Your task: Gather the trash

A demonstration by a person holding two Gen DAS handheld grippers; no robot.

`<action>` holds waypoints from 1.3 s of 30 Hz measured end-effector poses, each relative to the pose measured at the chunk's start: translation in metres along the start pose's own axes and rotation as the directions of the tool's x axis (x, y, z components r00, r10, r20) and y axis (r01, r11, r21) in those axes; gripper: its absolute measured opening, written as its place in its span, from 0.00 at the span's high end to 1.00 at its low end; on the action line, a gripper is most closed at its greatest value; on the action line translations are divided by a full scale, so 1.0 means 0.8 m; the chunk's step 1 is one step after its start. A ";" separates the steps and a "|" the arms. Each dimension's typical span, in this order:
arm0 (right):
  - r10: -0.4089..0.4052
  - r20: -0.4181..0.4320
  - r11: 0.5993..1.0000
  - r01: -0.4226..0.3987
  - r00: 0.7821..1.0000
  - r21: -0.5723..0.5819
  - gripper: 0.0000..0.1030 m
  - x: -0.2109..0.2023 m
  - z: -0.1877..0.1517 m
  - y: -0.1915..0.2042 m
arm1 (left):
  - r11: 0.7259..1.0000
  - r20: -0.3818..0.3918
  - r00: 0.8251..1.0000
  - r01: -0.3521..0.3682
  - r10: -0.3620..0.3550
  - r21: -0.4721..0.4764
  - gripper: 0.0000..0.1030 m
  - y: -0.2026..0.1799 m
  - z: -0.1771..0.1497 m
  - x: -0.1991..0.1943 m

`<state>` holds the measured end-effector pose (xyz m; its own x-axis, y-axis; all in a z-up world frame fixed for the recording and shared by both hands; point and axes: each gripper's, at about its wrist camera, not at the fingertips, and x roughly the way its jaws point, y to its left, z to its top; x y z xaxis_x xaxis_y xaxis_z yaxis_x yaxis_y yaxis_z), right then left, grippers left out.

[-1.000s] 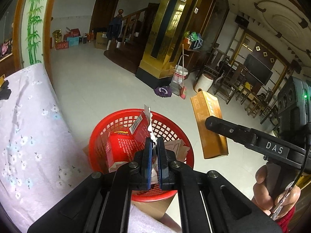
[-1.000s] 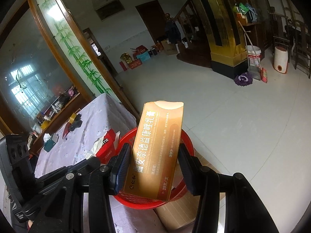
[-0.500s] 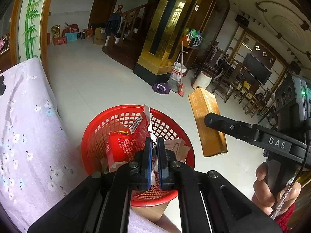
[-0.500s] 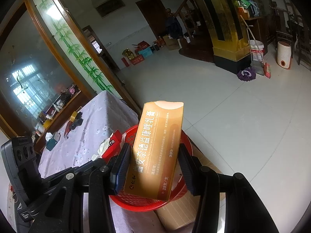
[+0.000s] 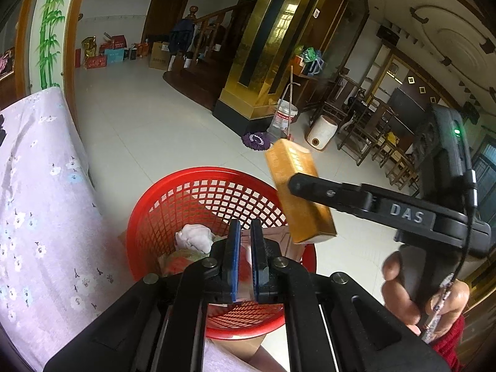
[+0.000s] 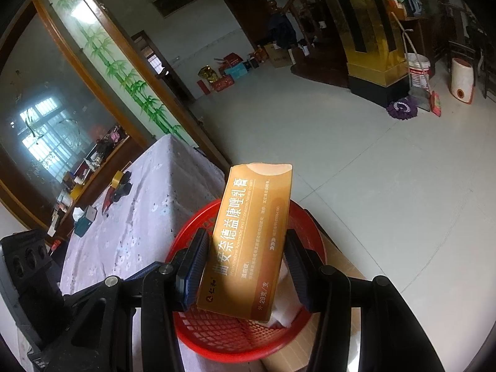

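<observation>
A red mesh basket (image 5: 186, 179) (image 6: 308, 217) holding trash stands beside the cloth-covered table (image 5: 37, 201). Above its near rim, my left gripper (image 5: 245, 229) has its jaws opening, with a narrow gap and nothing between the blue pads. Below them a blurred red shape (image 5: 245, 263) lies in the basket beside a crumpled white tissue (image 5: 195, 237). My right gripper (image 6: 246, 238) is shut on a long orange carton (image 6: 251, 232) (image 5: 297, 192). It holds the carton tilted over the basket's right rim. A hand (image 5: 403, 288) grips its handle.
The basket rests on a cardboard box (image 6: 341, 325) on the pale tiled floor. A tape dispenser (image 6: 121, 183) and a teal box (image 6: 83, 221) lie on the table. Farther off are a gold pillar (image 5: 272, 62), a bucket (image 5: 283, 119), a purple mop head (image 5: 255, 141) and wooden chairs (image 5: 362, 130).
The torn red box that my left gripper held is gone from its pads, which have parted slightly. My right gripper has brought the orange carton in over the basket's rim.
</observation>
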<state>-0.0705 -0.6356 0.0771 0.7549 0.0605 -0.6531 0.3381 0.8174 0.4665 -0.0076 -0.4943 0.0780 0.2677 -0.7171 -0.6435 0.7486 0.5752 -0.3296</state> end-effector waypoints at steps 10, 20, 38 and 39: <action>-0.092 0.014 0.996 0.092 0.996 -0.020 0.36 -0.006 -0.007 -0.001 | 0.998 0.038 0.998 -0.048 0.049 -0.030 0.71 0.012 -0.003 -0.024; -0.221 0.092 0.970 0.228 0.971 -0.078 0.20 -0.041 -0.042 0.035 | 0.993 0.077 0.990 -0.121 0.121 -0.008 0.49 0.021 -0.027 -0.067; -0.349 0.210 0.911 0.383 0.913 -0.151 0.10 -0.114 -0.166 0.122 | 0.966 0.133 0.958 -0.257 0.254 0.005 0.21 0.045 -0.132 -0.186; -0.352 0.216 0.909 0.388 0.911 -0.154 0.10 -0.118 -0.177 0.128 | 0.961 0.145 0.952 -0.275 0.270 0.010 0.20 0.044 -0.137 -0.193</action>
<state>-0.1868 -0.4766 0.1018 0.6900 -0.3563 -0.6300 0.5133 0.8546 0.0789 -0.0896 -0.3200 0.0901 0.5452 -0.5839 -0.6015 0.6520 0.7463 -0.1336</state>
